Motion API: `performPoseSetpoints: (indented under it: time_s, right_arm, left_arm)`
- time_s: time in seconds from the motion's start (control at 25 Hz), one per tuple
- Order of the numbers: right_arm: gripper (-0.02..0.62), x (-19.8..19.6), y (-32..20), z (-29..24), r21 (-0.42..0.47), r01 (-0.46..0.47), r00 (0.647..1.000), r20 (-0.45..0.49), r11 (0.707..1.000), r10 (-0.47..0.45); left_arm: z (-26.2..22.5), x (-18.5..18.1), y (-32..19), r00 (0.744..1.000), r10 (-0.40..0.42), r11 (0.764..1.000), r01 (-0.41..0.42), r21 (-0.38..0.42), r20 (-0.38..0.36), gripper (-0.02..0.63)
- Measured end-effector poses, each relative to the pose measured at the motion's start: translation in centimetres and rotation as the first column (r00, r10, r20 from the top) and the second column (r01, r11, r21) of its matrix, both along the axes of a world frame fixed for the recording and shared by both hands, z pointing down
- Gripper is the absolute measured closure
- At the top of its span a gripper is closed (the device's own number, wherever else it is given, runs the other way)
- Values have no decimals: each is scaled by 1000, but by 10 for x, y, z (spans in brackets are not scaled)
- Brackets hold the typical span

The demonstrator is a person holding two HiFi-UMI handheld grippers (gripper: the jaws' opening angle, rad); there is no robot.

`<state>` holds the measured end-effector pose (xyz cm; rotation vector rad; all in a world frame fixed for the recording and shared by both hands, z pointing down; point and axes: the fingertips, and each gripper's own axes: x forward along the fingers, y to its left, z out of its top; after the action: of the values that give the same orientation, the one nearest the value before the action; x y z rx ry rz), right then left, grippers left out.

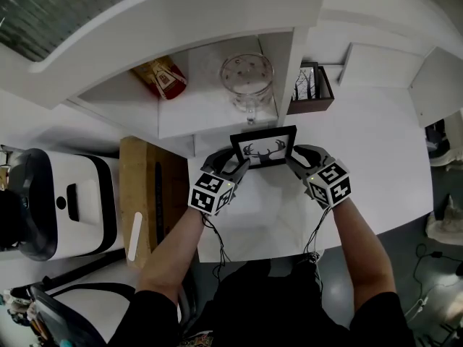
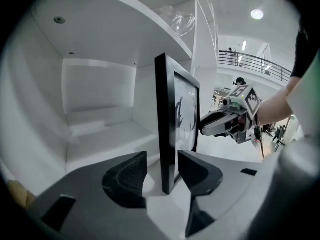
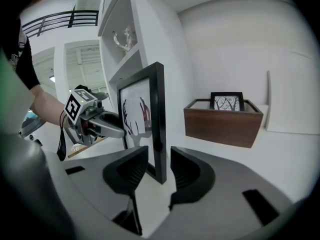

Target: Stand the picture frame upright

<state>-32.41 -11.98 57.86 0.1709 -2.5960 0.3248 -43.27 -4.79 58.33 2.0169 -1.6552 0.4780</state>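
Left to right, head view. The left gripper is bracketing the left short edge of the picture frame; its jaws are standing wide, with that edge between them and a gap showing beside each pad, so nothing is being squeezed. The frame is standing upright on the white table, just in front of the shelf unit, with its printed face turned toward the person. Its long axis is running left to right, from one gripper to the other. The right gripper is mirroring the left at the opposite short edge, its jaws likewise apart, with narrow gaps on either side of the moulding. Further right, a wooden box is sitting well apart from the frame.

Judgement: both hands are equally near, and any withdrawal should run outward along the long axis so that neither pad is dragging the frame over.
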Motion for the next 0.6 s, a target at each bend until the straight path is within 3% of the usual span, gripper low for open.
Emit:
performPoseSetpoints:
  time_s: [0.28, 0.48, 0.6]
  right_arm:
    - [466, 28, 5, -11, -15, -67, 998, 13, 998, 67]
    - [468, 49, 17, -35, -29, -99, 993, 55, 995, 100]
    - [501, 63, 26, -54, -28, -118, 988, 101, 993, 121]
  left_arm:
    - [-6, -7, 37, 997, -77, 997, 77, -2, 0, 416]
    - [-26, 4, 61, 991, -133, 991, 132, 22, 9, 416]
    - [-47, 19, 76, 987, -160, 986, 159, 57, 17, 419]
